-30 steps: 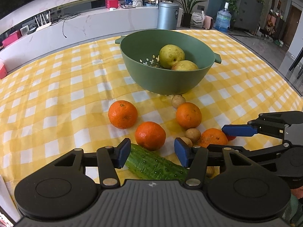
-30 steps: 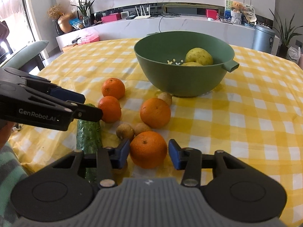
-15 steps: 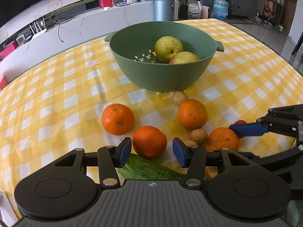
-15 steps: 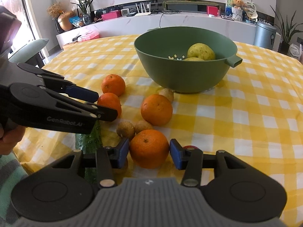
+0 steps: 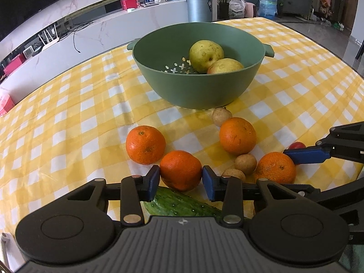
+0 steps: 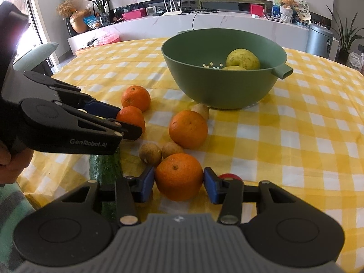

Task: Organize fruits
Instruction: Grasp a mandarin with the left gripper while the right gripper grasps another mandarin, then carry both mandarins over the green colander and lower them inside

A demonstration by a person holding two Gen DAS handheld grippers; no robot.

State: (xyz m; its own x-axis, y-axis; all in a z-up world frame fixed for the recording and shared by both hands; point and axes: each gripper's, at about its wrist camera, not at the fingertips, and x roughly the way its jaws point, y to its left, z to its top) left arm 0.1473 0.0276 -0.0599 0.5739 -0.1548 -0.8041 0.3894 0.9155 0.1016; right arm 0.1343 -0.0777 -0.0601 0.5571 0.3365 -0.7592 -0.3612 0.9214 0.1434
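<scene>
My left gripper [image 5: 180,182] is closing, and its blue pads touch both sides of an orange [image 5: 180,170] on the yellow checked cloth. From the right wrist view, that same orange [image 6: 130,118] sits between the left gripper's fingers [image 6: 102,110]. My right gripper [image 6: 179,186] is shut on another orange [image 6: 178,179], its pads against both sides. Two more oranges [image 5: 145,144] [image 5: 237,135] lie loose. Behind them stands a green colander bowl [image 5: 198,91] holding two yellow pears [image 5: 206,55].
A cucumber [image 5: 182,207] lies just under the left gripper. Small brown round fruits [image 5: 245,163] and a small red one [image 5: 297,145] lie among the oranges. A hand [image 6: 9,161] holds the left gripper at the table's near edge.
The left gripper moved forward from over the cucumber to the near orange, and its jaws narrowed onto it. The right gripper stayed in place around its orange.
</scene>
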